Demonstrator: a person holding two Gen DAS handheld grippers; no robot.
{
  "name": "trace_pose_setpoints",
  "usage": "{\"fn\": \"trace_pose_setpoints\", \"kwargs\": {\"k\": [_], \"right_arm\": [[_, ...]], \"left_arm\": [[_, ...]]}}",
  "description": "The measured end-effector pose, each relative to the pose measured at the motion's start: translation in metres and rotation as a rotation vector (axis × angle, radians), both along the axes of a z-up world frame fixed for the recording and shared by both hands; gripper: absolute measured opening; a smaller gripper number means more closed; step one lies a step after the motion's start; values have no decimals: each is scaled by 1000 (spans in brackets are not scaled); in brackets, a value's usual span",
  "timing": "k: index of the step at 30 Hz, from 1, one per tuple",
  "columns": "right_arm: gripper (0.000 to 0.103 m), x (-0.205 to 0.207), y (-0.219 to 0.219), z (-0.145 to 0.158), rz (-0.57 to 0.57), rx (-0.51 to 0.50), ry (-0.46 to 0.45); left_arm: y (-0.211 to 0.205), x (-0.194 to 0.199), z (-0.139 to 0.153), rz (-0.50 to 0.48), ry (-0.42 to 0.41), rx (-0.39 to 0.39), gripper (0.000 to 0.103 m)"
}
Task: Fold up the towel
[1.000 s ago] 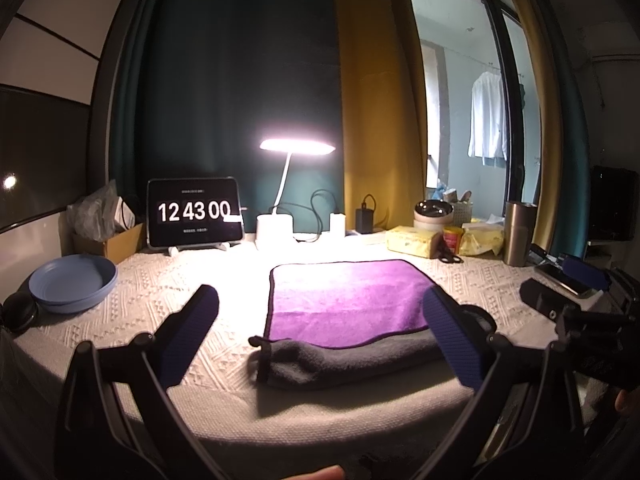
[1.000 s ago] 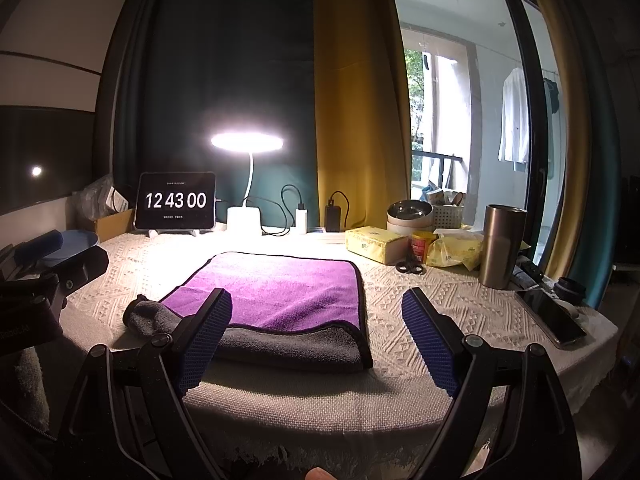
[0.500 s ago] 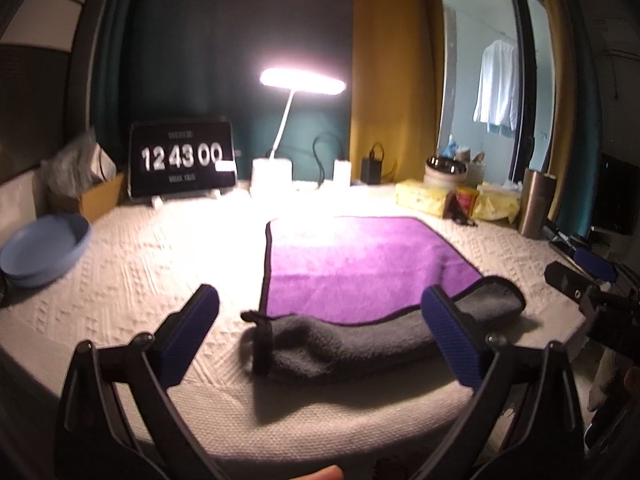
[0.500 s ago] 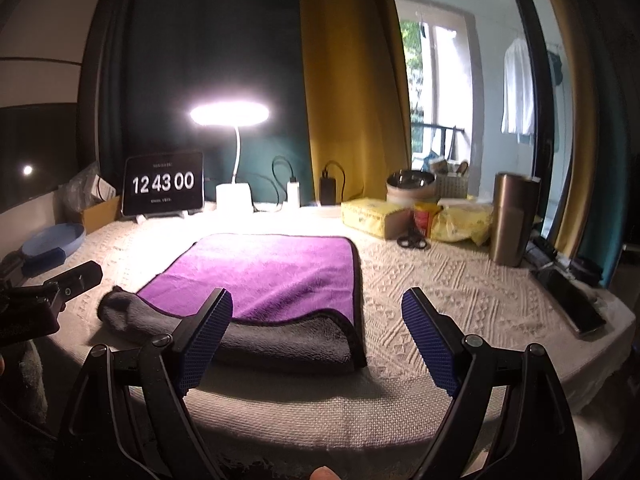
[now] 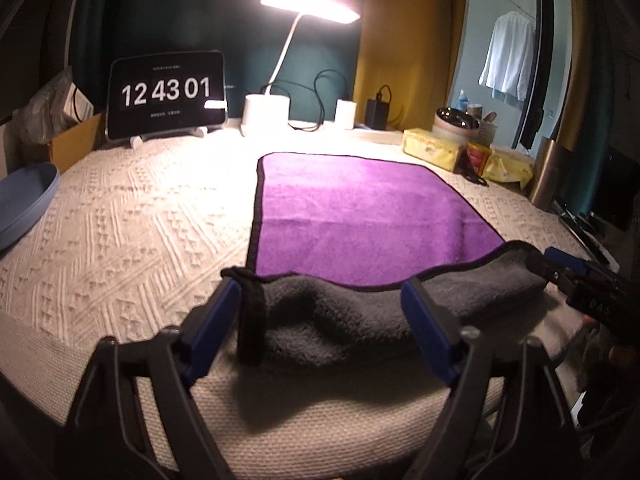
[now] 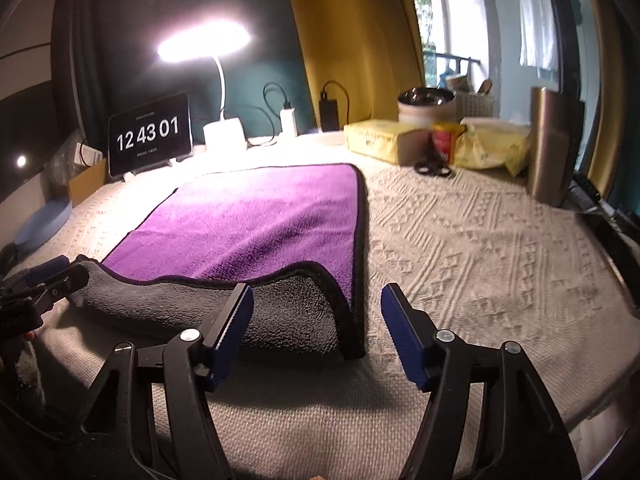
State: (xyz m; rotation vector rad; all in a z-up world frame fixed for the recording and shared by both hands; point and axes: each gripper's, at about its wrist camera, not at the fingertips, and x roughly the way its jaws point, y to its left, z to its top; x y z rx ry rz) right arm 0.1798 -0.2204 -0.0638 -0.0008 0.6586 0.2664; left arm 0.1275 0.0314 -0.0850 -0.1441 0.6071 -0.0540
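Observation:
A purple towel (image 5: 360, 216) with a grey underside and black trim lies on the white knitted tablecloth (image 5: 132, 216). Its near edge is rolled back, grey side up. My left gripper (image 5: 320, 300) is open, its fingers straddling the towel's near left corner just above the grey roll. My right gripper (image 6: 316, 300) is open around the towel's (image 6: 248, 232) near right corner. Each gripper shows at the edge of the other's view: the right gripper (image 5: 560, 268) and the left gripper (image 6: 48, 276).
A tablet clock (image 5: 168, 94), a lit desk lamp (image 5: 266, 114) and chargers stand at the back. A blue bowl (image 5: 24, 204) is at the left. Yellow packs (image 6: 380, 140), scissors (image 6: 434, 168) and a steel tumbler (image 6: 554, 144) stand at the right.
Both grippers have moved forward and down to the towel's near corners. Both sets of fingers have narrowed somewhat. The towel has not moved.

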Motion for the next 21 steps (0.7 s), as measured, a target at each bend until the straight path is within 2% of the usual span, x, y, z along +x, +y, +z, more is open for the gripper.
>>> {"fn": "trace_pose_setpoints", "kwargs": {"k": [3,6,11,13,15,17,21], "right_arm": [[64,6,2,-3,14,-1,14],[60,10,5,-7,30,-8,36],[42,12,10,-15,38,-46,44],[24,11,12,-15,36,-62,31],[12,11,12,-15,34,-74,16],[9,10,12,-14,37,-79,6],[6,7,11,-9,38,-80,-27]], "left_arm": [[-1,2,-4,6,10,3,74],[-1,2,-7,8,25,13,58],[0,4,-12,9,43,19,41],[-1,4,-13,5,47,28,37],[-4,4,-14,0,45,35,32],[-7,3,-15,-15,44,43,25],[-9,1,-11,-26,35,42,20]]}}
